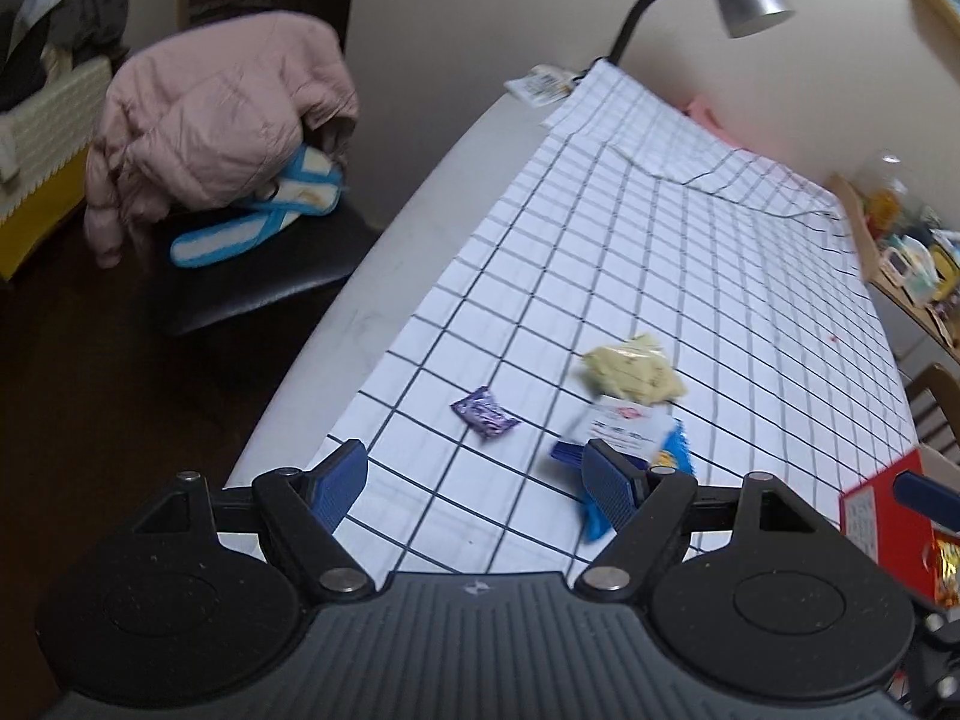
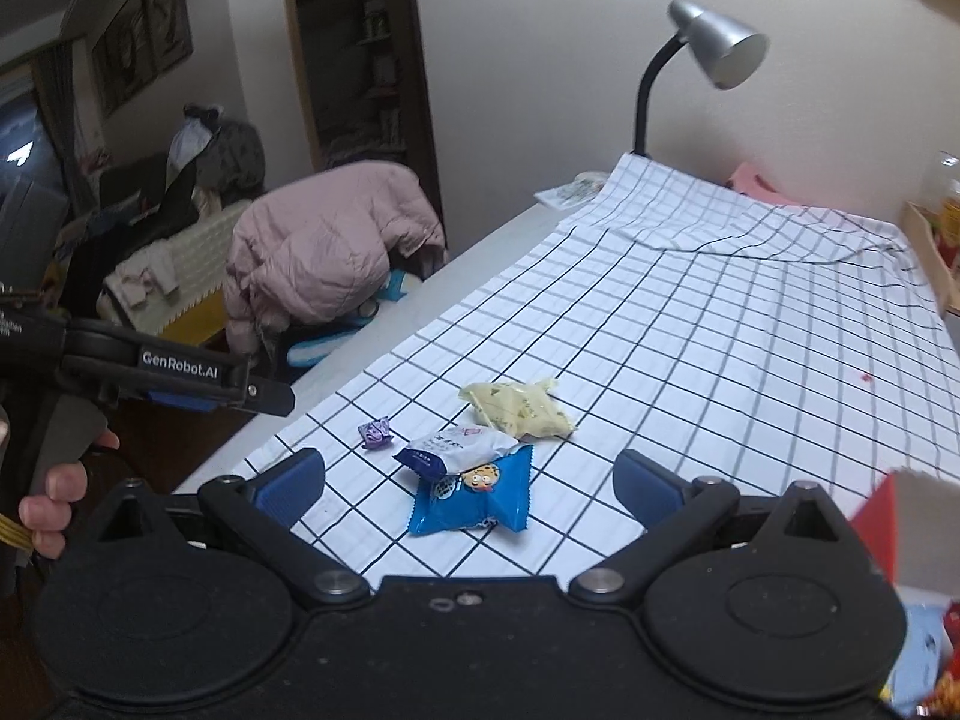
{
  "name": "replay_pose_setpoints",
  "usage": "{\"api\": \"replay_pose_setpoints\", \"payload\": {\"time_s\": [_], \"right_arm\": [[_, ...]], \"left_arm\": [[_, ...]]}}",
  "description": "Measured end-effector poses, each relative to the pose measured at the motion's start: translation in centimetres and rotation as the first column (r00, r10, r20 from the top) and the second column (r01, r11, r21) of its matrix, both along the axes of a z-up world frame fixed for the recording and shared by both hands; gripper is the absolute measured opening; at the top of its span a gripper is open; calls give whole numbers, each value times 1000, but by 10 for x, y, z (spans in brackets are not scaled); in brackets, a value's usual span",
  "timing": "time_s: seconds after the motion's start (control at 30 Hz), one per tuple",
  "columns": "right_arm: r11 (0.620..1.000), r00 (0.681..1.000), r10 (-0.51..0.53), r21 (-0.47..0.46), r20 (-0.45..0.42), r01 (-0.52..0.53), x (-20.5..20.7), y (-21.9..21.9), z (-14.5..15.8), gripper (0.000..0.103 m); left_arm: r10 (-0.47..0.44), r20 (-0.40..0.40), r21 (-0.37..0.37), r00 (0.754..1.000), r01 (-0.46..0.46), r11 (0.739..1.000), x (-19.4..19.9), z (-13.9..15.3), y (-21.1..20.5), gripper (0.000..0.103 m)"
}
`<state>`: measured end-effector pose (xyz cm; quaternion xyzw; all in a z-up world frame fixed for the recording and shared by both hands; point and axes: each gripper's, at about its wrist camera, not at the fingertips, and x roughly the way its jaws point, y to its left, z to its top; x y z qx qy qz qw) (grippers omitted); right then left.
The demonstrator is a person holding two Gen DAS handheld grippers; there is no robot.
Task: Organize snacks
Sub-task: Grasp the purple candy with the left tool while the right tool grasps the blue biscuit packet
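Note:
Several snack packs lie together on the checked cloth [image 2: 690, 324]: a blue cookie pack [image 2: 474, 498], a white pack [image 2: 459, 450] resting on it, a pale yellow pack [image 2: 519, 408] and a small purple candy [image 2: 375, 432]. My right gripper [image 2: 471, 486] hovers open over the blue pack, its pads clear of it. My left gripper [image 1: 474, 480] is open and holds nothing. The purple candy [image 1: 485, 414] lies just ahead of it, and the white pack [image 1: 624, 429] and yellow pack [image 1: 633, 369] sit to the right. The left gripper [image 2: 198, 387] also shows side-on, held by a hand [image 2: 54, 492].
A red box [image 1: 882, 516] stands at the near right of the table. A grey desk lamp [image 2: 714, 48] stands at the far end. A chair with a pink jacket [image 1: 222, 114] and blue slippers [image 1: 258, 222] is left of the table. A wooden shelf [image 1: 900, 264] with clutter is at right.

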<state>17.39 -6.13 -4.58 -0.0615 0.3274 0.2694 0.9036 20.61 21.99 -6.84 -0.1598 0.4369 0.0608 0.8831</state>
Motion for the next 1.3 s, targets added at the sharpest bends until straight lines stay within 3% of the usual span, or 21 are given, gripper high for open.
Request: {"api": "replay_pose_setpoints", "payload": {"time_s": [0.5, 1.03, 1.3], "right_arm": [[971, 986, 138, -185, -96, -154, 70, 50, -52, 102], [953, 970, 167, -223, -174, -204, 111, 72, -86, 102], [950, 971, 182, -228, -158, -215, 108, 76, -90, 91]], "left_arm": [[51, -116, -69, 992, -59, 996, 67, -44, 10, 78], [54, -183, -75, 982, -68, 995, 96, -76, 0, 75], [55, -187, -34, 981, -62, 997, 101, -81, -6, 60]]}}
